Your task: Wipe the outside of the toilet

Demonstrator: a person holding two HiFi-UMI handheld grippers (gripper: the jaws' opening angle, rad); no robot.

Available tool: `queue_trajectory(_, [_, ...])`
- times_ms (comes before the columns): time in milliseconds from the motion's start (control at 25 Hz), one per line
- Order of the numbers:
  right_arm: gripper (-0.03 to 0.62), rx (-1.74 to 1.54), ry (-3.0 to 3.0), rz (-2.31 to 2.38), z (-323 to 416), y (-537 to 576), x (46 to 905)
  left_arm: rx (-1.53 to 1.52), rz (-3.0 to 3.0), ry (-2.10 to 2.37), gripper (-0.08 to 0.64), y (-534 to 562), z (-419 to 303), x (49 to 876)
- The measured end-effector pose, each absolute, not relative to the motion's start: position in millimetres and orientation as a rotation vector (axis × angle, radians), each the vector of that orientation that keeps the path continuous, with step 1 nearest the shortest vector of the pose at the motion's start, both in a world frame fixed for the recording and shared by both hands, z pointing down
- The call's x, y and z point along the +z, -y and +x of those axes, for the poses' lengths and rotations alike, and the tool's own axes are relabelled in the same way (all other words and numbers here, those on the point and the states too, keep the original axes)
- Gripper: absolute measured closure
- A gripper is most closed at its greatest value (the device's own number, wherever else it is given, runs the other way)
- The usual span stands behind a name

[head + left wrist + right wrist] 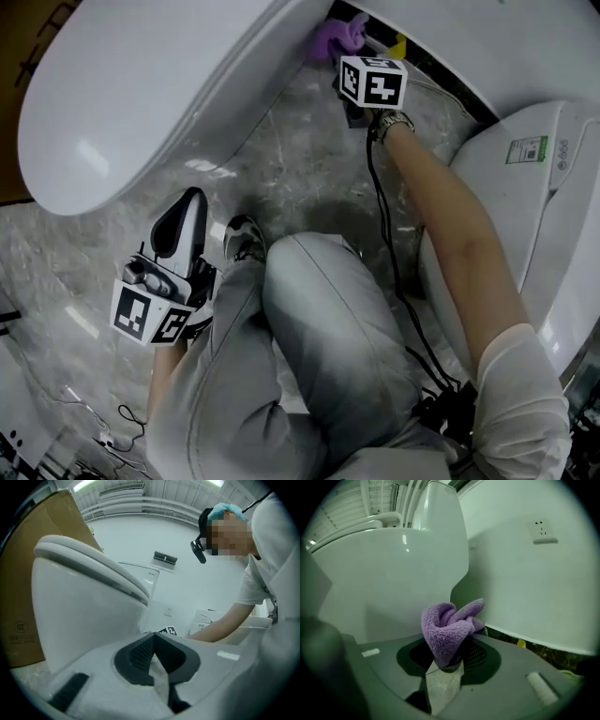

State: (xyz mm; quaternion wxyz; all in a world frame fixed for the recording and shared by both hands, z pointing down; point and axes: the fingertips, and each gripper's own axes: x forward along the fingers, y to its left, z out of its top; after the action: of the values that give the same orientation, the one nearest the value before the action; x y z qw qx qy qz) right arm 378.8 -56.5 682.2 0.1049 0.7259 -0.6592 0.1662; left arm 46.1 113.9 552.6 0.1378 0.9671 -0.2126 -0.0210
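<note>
The white toilet point(141, 94) fills the upper left of the head view, seen from above. My right gripper point(349, 56) reaches down behind its base, shut on a bunched purple cloth point(336, 36). In the right gripper view the cloth point(447, 630) stands up out of the gripper point(452, 660), just in front of the toilet's lower side point(389, 578) and not clearly touching it. My left gripper point(190, 204) hangs shut and empty beside the person's knee, away from the toilet. In the left gripper view its jaws meet at the tip of the gripper point(153, 638), with the toilet bowl point(79, 611) to the left.
A second white toilet point(534, 187) stands at the right, close to the right forearm. The floor is grey marble point(309, 178). A white wall with a socket point(541, 531) rises behind the toilet. A brown cardboard sheet point(21, 602) leans at the left. Cables point(389, 244) trail along the arm.
</note>
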Motion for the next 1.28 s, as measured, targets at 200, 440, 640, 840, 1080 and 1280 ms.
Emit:
queue_trajectory(200, [0.449, 0.427, 1.968, 2.088, 365.1, 75.0, 680.4, -0.065, 2.804, 0.597, 0.555, -103.0, 41.5, 556.8])
queue_trajectory(440, [0.451, 0.367, 2.073, 2.010, 326.2, 59.7, 673.2, -0.078, 2.802, 0.642, 0.554, -106.0, 37.1, 557.9])
queue_trajectory(640, [0.450, 0.310, 2.170, 1.881, 274.4, 33.8, 671.2, -0.073, 2.791, 0.707, 0.554, -118.0, 23.0, 556.2])
queue_trajectory(840, [0.450, 0.238, 2.306, 1.652, 199.1, -0.9, 675.6, -0.052, 2.772, 0.796, 0.555, -123.7, 11.5, 556.2])
queue_trajectory(1080, [0.451, 0.268, 2.393, 1.538, 138.4, -26.1, 683.0, -0.037, 2.755, 0.884, 0.554, -130.3, -1.5, 554.2])
queue_trajectory(1280, [0.451, 0.372, 2.423, 1.575, 106.7, -35.1, 686.6, -0.027, 2.729, 0.932, 0.554, -137.4, -19.4, 556.3])
